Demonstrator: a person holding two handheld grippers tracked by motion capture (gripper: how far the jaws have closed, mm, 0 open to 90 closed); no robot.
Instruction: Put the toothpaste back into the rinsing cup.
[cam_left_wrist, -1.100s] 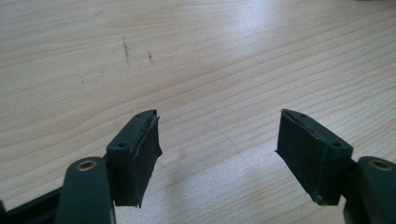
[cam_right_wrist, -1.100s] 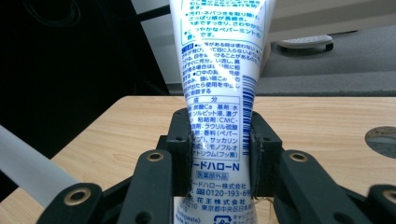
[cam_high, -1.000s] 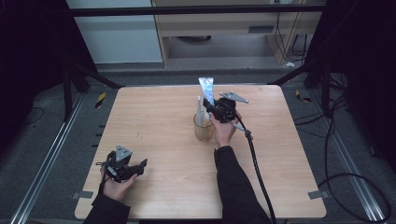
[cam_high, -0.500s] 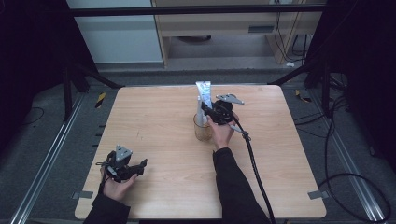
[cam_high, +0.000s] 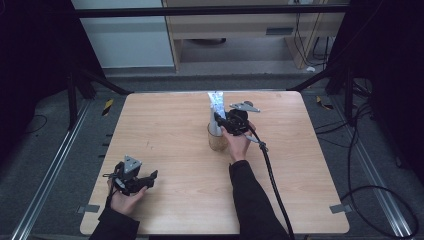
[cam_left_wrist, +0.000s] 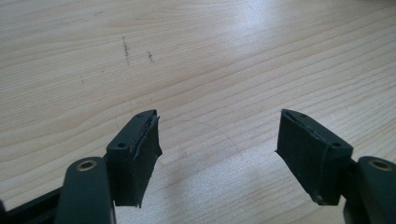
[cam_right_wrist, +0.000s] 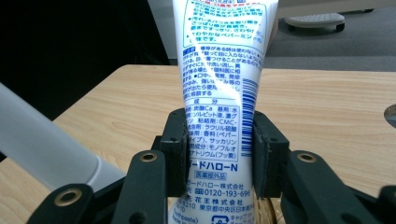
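Pale wood-grain laminate forms the tabletop (cam_high: 175, 130), with a few dark scuff marks visible in the left gripper view. At centre of the high view stands a short round cup (cam_high: 218, 141) of cork or light wood; its interior is hidden. A white squeeze tube (cam_high: 216, 107), flattened toward its top and printed in blue text, rises upright from the cup, its lower end out of sight inside. The right gripper (cam_high: 223, 121) brackets the tube; in the right gripper view its jaws have just been opening, with the tube (cam_right_wrist: 219, 93) between the black pads and contact too close to judge. A grey rounded object (cam_right_wrist: 42, 140) at that frame's left edge is cut off and unidentifiable. The left gripper (cam_high: 147, 179), lower left, is released, its jaws spread over bare wood.
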